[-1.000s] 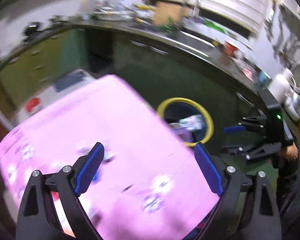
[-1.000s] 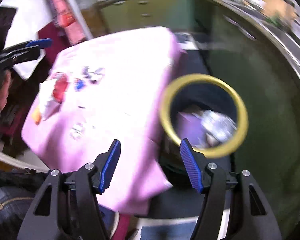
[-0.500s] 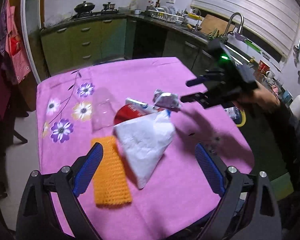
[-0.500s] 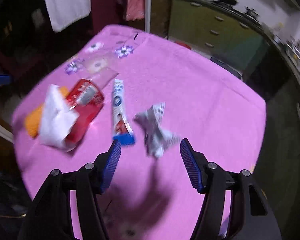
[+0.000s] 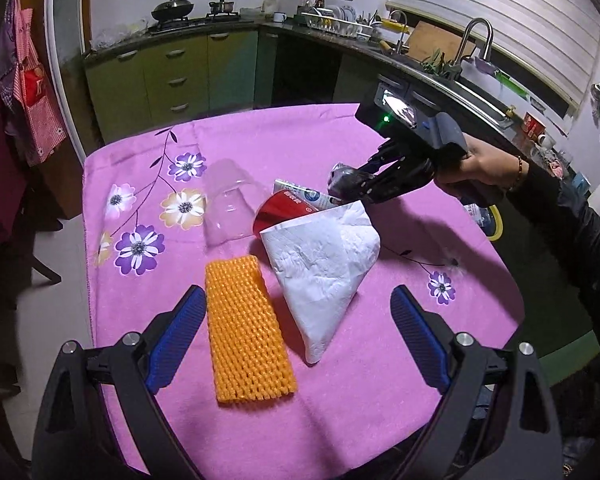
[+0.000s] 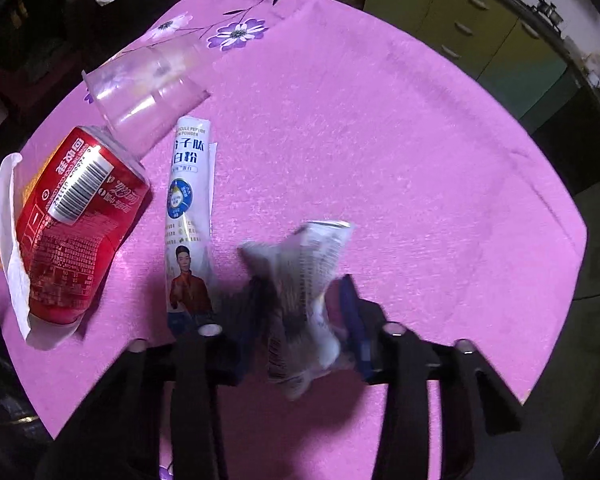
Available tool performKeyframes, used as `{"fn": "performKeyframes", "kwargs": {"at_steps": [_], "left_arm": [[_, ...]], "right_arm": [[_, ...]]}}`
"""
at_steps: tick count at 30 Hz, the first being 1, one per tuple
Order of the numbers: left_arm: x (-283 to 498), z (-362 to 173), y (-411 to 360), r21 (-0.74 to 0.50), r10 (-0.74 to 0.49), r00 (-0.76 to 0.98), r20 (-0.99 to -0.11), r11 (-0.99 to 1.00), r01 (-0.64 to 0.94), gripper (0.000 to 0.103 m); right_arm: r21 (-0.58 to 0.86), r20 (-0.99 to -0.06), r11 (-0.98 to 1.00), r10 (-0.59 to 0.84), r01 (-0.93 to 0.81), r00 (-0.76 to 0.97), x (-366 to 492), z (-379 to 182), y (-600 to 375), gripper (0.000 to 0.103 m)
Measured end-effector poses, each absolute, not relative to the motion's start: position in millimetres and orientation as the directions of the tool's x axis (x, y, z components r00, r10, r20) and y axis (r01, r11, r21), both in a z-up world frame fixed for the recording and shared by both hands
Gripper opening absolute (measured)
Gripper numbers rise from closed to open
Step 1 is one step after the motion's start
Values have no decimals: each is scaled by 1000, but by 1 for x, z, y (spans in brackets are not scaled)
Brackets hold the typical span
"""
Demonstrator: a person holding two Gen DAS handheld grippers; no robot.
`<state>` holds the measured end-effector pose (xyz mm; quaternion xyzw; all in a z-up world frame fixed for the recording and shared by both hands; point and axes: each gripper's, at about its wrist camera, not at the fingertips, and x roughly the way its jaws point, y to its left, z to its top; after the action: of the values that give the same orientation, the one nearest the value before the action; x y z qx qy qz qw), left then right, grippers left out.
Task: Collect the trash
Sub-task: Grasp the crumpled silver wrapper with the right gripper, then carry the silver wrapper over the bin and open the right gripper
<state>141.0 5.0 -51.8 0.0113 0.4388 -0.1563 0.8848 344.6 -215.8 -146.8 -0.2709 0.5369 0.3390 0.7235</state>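
Trash lies on a pink flowered tablecloth [image 5: 300,140]: an orange foam net [image 5: 246,328], a white tissue [image 5: 320,264], a red drink label [image 6: 76,224], a clear plastic cup [image 6: 144,88], a white sachet stick [image 6: 188,216] and a crumpled silvery wrapper [image 6: 304,280]. My right gripper [image 6: 300,292] points steeply down over the wrapper. Its jaws are closing, with the wrapper between them and both pads against it. From the left wrist that gripper [image 5: 364,184] shows with the wrapper [image 5: 342,176] at its tips. My left gripper [image 5: 298,296] hangs open above the net and tissue, holding nothing.
A yellow-rimmed bin [image 5: 496,224] peeks out beyond the table's right edge, behind the person's sleeve [image 5: 572,216]. Green kitchen cabinets [image 5: 172,76] and a sink counter [image 5: 452,72] stand behind the table. A dark chair [image 5: 4,200] is on the left.
Both views swung from the yellow-rimmed bin to the table. The right gripper came down onto the crumpled wrapper and its jaws narrowed around it. The left gripper settled above the net and tissue.
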Motion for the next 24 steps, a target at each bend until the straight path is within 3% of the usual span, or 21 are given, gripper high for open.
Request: {"fn": "performKeyframes", "kwargs": {"at_steps": [12, 18, 24], "left_arm": [[145, -60, -10, -122, -292, 523, -801, 934, 335, 89], [150, -68, -24, -131, -315, 496, -809, 920, 369, 89], [153, -73, -35, -133, -316, 474, -822, 916, 379, 89]], "right_arm": [[58, -897, 755, 327, -654, 298, 319, -93, -304, 29], [-19, -905, 914, 156, -405, 396, 312, -82, -434, 30], [-69, -937, 983, -5, -171, 349, 318, -122, -536, 30]]}}
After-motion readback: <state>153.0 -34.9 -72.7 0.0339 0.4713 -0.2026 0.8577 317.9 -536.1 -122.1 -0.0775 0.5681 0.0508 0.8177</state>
